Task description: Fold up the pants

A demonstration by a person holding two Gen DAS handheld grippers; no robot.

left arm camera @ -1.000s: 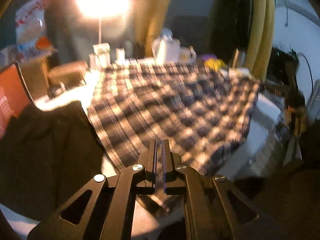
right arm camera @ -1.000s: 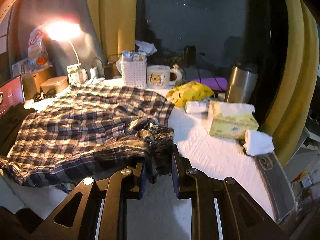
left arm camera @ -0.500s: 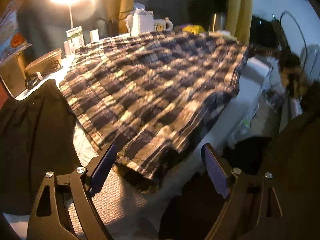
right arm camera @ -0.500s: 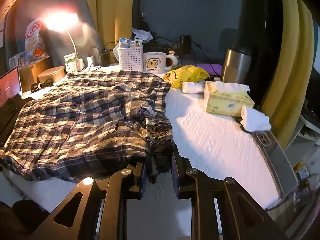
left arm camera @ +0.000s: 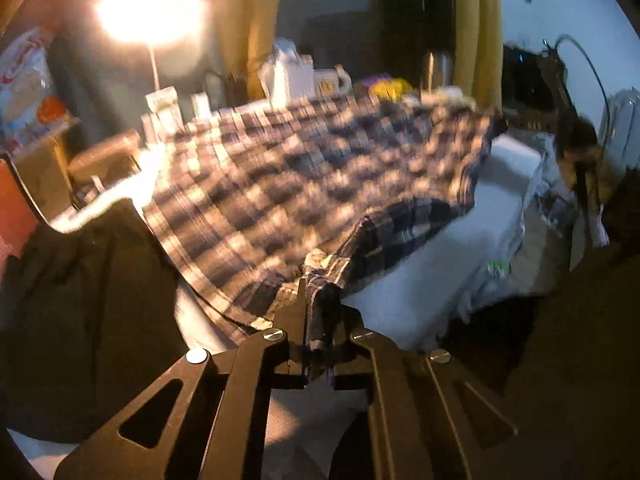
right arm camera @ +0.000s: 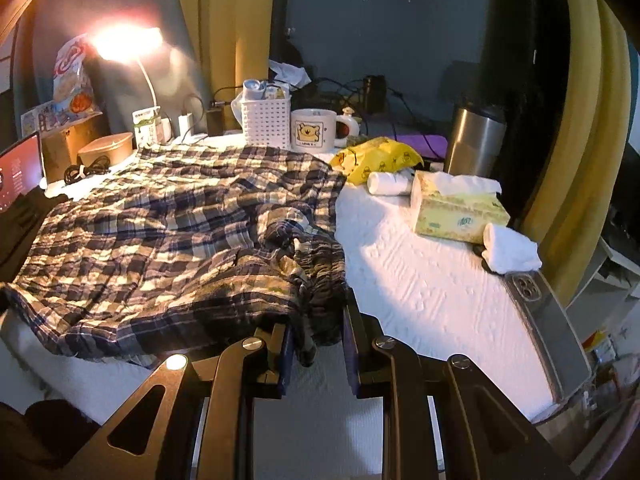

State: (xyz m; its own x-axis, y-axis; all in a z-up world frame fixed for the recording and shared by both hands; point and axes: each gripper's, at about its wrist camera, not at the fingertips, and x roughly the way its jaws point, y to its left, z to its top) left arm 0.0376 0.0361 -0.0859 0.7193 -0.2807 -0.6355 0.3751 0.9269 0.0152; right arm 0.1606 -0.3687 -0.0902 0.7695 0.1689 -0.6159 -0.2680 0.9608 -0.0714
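Note:
The plaid pants [right arm camera: 168, 248] lie spread over the white table [right arm camera: 424, 288], their bunched waistband at the right. My right gripper [right arm camera: 318, 328] is shut on that waistband at the table's front. In the left wrist view the pants [left arm camera: 304, 184] are blurred by motion. My left gripper [left arm camera: 320, 300] is shut on a hem corner of the pants [left arm camera: 324, 264] and lifts it off the table's near edge, so the cloth folds over there.
A black garment [left arm camera: 80, 300] lies left of the pants. At the back stand a lamp [right arm camera: 128, 44], a white basket [right arm camera: 266, 120], a mug [right arm camera: 314, 130] and a steel flask [right arm camera: 474, 140]. A tissue box [right arm camera: 456, 212], white cloth [right arm camera: 510, 248] and phone [right arm camera: 548, 320] sit at right.
My left gripper, open half a second ago above the hem, has shut on the pants' corner and pulled it up. My right gripper keeps its hold and has barely moved.

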